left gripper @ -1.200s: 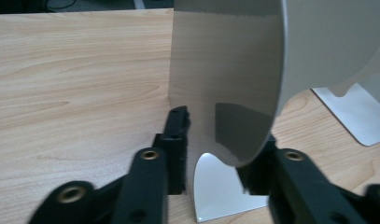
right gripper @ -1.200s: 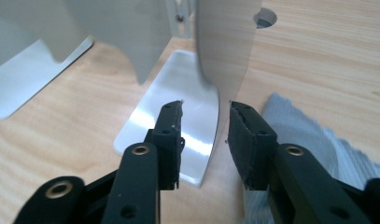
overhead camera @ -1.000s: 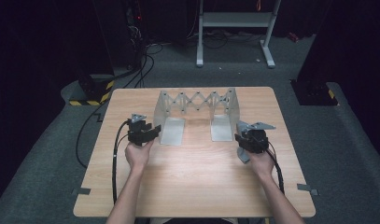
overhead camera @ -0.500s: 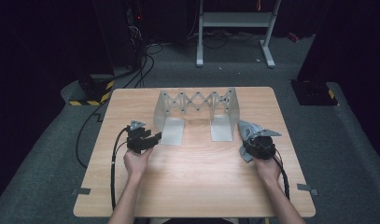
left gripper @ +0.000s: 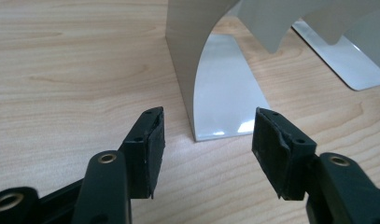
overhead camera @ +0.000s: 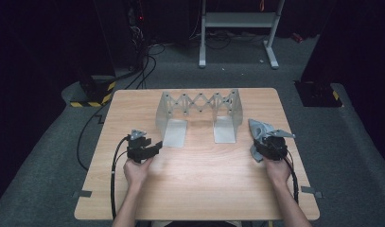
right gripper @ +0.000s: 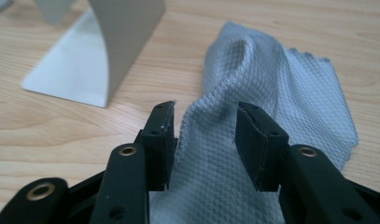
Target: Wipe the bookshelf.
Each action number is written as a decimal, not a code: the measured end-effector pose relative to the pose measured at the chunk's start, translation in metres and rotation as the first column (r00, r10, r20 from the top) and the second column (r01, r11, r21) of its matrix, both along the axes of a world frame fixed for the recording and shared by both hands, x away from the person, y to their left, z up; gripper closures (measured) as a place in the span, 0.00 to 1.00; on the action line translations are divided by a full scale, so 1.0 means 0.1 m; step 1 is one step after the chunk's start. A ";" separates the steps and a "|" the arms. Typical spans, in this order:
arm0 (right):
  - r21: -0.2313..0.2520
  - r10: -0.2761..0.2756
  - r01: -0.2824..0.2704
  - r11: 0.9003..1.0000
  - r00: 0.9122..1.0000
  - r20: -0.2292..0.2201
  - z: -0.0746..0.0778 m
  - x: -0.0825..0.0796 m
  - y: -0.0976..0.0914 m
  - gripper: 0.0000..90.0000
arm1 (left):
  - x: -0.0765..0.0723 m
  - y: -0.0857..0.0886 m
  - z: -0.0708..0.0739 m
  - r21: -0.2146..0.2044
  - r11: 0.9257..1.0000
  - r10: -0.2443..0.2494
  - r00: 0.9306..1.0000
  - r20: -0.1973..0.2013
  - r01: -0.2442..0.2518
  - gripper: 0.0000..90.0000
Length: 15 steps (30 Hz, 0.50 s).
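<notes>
A grey metal accordion rack [overhead camera: 198,104] stands at the middle back of the wooden table [overhead camera: 199,189], on two flat foot plates. My left gripper [overhead camera: 157,145] lies just left of the left foot plate [left gripper: 225,93]. Its jaws have just been opening and stand open [left gripper: 206,140] with nothing between them. A grey waffle-weave cloth [overhead camera: 258,129] lies crumpled to the right of the rack. My right gripper [overhead camera: 262,143] is at its near end. Its jaws have just been opening too and are open [right gripper: 204,140], with a raised fold of the cloth [right gripper: 271,79] between them.
The rack's right foot plate [overhead camera: 224,130] lies close to the left of the cloth. Black cables [overhead camera: 115,175] trail from each gripper toward the near table edge. Beyond the table are dark floor, a metal stand [overhead camera: 237,28] and a yellow-black striped block [overhead camera: 93,92].
Both hands have drawn back toward the near edge, the right one also slightly rightward. Both pairs of jaws look wider apart. The cloth stays by the right gripper.
</notes>
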State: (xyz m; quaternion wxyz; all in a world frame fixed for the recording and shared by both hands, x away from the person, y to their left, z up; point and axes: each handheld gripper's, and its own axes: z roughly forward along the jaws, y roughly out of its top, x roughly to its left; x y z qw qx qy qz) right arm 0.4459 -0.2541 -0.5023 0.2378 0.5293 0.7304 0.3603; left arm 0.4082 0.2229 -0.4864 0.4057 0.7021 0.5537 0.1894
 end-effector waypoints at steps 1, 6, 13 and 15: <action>0.008 0.004 -0.004 1.000 1.000 0.010 0.02 -0.03 0.00 0.63 | -0.02 0.00 -0.01 -0.010 1.000 -0.001 1.000 -0.002 0.001 0.49; 0.055 0.040 -0.043 0.998 0.998 0.042 0.10 -0.22 0.07 0.60 | -0.09 -0.01 -0.01 -0.042 0.999 -0.017 1.000 0.007 0.017 0.47; 0.087 0.107 -0.113 0.990 0.992 0.071 0.11 -0.45 0.22 0.58 | -0.20 -0.10 -0.04 -0.043 0.998 -0.050 0.999 0.016 0.050 0.45; 0.089 0.123 -0.129 0.988 0.990 0.070 0.10 -0.49 0.26 0.58 | -0.24 -0.11 -0.05 -0.044 0.997 -0.059 0.998 0.019 0.059 0.45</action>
